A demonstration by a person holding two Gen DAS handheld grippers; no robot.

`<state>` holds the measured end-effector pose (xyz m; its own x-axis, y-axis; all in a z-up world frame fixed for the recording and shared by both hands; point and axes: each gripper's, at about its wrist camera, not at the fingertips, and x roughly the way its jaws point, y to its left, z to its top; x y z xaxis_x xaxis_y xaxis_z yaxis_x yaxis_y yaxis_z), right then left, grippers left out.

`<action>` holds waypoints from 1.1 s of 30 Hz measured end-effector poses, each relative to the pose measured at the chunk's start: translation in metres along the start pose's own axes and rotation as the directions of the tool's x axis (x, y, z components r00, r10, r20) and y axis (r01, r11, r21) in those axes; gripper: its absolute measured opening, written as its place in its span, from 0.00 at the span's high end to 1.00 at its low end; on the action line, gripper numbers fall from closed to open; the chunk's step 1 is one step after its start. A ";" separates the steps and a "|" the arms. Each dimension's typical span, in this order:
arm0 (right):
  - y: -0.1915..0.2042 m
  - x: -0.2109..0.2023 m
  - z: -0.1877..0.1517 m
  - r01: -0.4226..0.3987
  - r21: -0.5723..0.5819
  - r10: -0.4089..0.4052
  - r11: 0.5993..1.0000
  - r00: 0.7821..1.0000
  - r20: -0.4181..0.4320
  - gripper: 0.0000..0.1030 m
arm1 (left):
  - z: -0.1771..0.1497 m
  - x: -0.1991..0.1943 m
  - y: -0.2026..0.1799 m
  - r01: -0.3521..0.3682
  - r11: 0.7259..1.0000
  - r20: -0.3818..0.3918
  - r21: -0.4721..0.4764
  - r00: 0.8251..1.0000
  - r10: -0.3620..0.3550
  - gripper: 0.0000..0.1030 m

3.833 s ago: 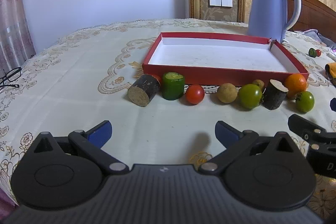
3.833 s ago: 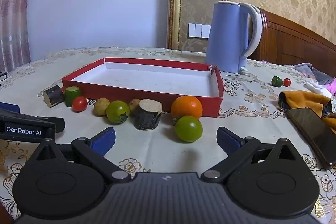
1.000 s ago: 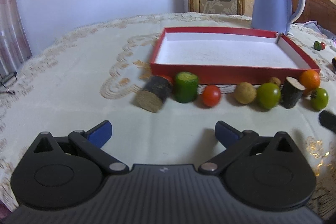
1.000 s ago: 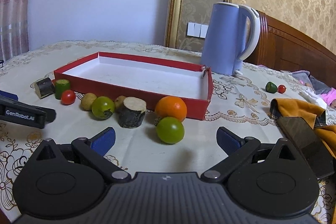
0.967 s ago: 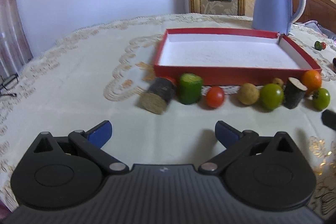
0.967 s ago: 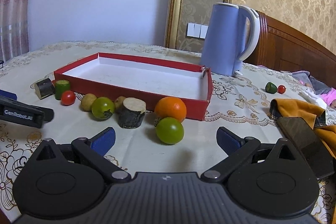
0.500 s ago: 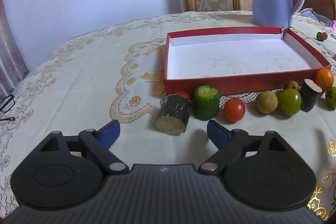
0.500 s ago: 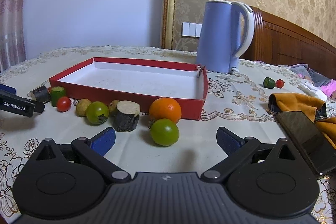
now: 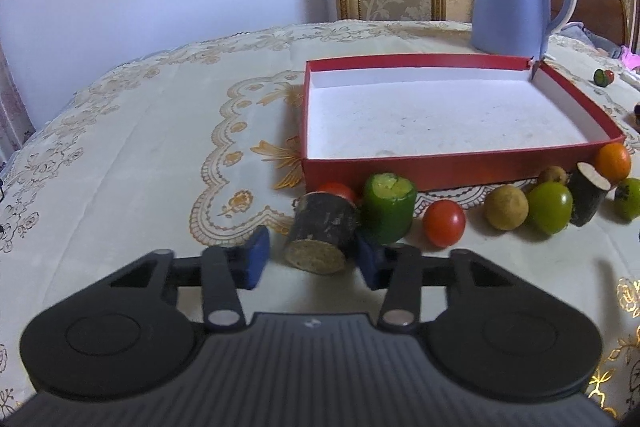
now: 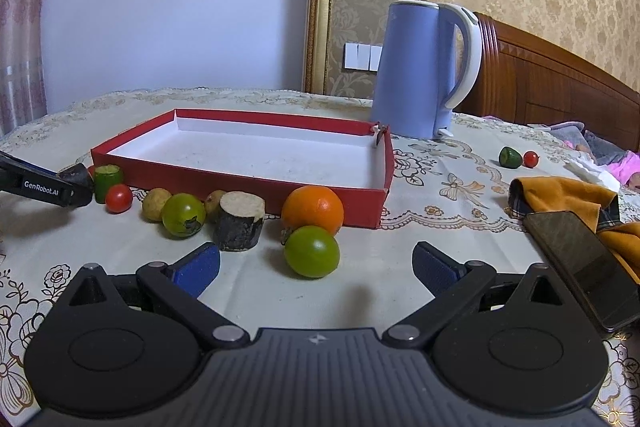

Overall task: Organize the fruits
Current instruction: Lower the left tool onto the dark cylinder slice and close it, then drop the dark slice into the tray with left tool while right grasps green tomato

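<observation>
Because the fruits sit in a row on the surface [image 9: 120, 155] before the empty red tray [image 9: 460, 169], the left tongs [image 9: 312, 261] have just been closing around the dark stub [image 9: 322, 231], apparently not yet pinching; its long axis points its cut end toward the camera. The right tongs [image 10: 316, 269] gape empty near a green tomato [image 10: 312, 251].

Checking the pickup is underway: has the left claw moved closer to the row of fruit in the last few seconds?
Yes. The left claw has come forward toward the red box and been closing around the dark log-like piece.
</observation>
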<state>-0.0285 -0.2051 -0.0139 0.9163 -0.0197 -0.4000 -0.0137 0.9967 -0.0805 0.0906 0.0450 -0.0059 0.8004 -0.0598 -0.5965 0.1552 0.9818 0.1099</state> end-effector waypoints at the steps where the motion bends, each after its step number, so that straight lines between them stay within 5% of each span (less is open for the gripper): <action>1: 0.000 0.000 0.000 0.000 0.000 0.000 1.000 1.000 0.000 0.00 | 0.000 -0.001 -0.001 0.003 1.000 0.000 -0.003 1.000 -0.003 0.66; 20: -0.002 0.000 0.002 -0.007 -0.060 0.005 0.998 1.000 -0.027 0.00 | -0.006 -0.043 -0.009 -0.005 0.998 0.044 -0.070 0.999 0.008 0.71; 24: -0.005 0.002 0.006 -0.005 -0.082 0.002 0.997 0.999 -0.037 0.20 | -0.008 -0.050 -0.014 0.009 0.998 0.057 -0.066 0.998 -0.005 0.71; 28: -0.007 0.012 0.010 -0.014 -0.102 0.007 0.995 0.998 -0.061 0.25 | -0.009 -0.054 -0.017 0.004 0.998 0.068 -0.060 0.998 0.000 0.71; 33: -0.003 0.027 0.014 -0.037 -0.120 0.024 0.992 0.993 -0.112 0.45 | -0.012 -0.054 -0.012 0.004 0.997 0.066 -0.071 0.998 0.001 0.71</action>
<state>0.0015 -0.2080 -0.0114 0.8653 -0.0045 -0.5012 -0.0960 0.9800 -0.1744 0.0389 0.0382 0.0154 0.8372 -0.0710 -0.5422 0.1169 0.9918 0.0506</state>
